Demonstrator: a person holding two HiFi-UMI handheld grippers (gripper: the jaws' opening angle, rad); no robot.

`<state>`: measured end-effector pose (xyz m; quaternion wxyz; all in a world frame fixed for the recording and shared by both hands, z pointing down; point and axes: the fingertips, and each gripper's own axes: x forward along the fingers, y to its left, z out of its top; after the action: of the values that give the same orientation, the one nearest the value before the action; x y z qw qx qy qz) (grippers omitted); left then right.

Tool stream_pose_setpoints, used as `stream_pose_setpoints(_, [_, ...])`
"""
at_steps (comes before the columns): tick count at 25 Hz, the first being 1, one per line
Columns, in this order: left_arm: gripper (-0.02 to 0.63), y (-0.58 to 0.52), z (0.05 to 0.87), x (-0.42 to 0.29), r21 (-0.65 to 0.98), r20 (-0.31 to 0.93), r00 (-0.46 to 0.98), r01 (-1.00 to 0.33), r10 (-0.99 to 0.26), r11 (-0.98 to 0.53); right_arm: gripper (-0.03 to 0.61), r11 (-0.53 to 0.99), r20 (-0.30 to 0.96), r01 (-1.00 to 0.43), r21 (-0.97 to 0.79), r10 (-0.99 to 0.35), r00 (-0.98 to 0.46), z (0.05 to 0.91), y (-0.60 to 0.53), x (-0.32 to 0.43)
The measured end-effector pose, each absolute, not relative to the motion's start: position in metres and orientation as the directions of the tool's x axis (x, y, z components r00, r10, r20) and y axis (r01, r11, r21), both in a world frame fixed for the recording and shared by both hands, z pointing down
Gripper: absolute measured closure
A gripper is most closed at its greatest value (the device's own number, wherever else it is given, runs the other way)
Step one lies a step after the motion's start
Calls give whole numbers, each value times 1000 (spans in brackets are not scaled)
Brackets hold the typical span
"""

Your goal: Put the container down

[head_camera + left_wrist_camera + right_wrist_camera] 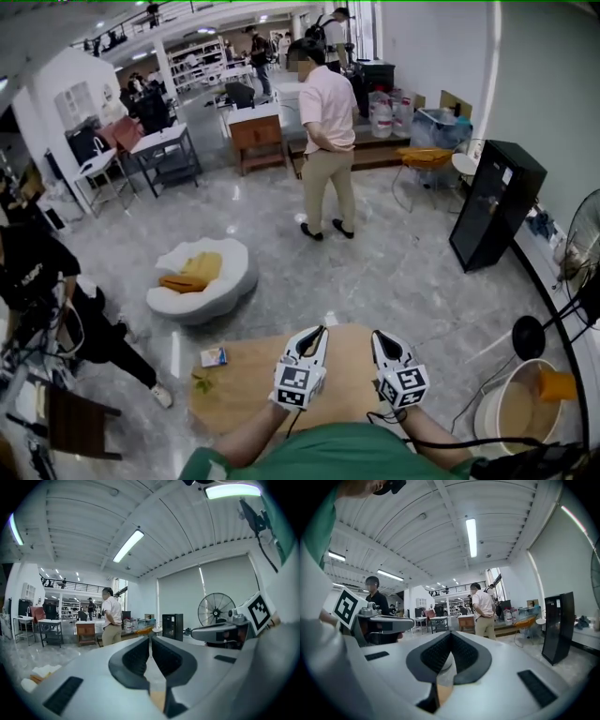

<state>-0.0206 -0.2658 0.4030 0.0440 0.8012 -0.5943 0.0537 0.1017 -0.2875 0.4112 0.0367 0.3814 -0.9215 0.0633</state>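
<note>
At the far left of the head view, a person in black (37,281) crouches, partly cut off by the picture's edge. On the floor at 11 o'clock from the round wooden table (244,389) sits a white beanbag (211,295) with a yellow cushion on it.

The likeliest container is a small pale box (214,356), which lies flat on the table at 9 o'clock from the left gripper (321,329) and well apart from it. It is too small to identify with certainty. Just below it lies a yellow-green scrap (202,382), too blurred to name.

The left gripper hovers over the table's middle. In its own view (150,641) the ribbed pads meet with nothing between them. The right gripper (377,335), at 3 o'clock from the left, is likewise pressed together and empty (450,638).

The holder's green shirt hides the table's near edge. At 12 o'clock stands a person in a pink shirt (328,112), back turned. At 4 o'clock is a pale bucket (497,417). The right edge crops a fan (586,234).
</note>
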Motion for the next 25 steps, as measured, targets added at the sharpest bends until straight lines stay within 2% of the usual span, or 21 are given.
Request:
stream_pose_setpoints(11, [578,-263,356,-16,-48,53,276,-959,-960,-279,565,708,39,-705,-49,-704,-709,373,-288,111])
stream_pose_setpoints(25, [578,-256,367,-21,-56,81,273,-959,-959,-278,565,697,42,-714,-73,-713,-700,383,-280,107])
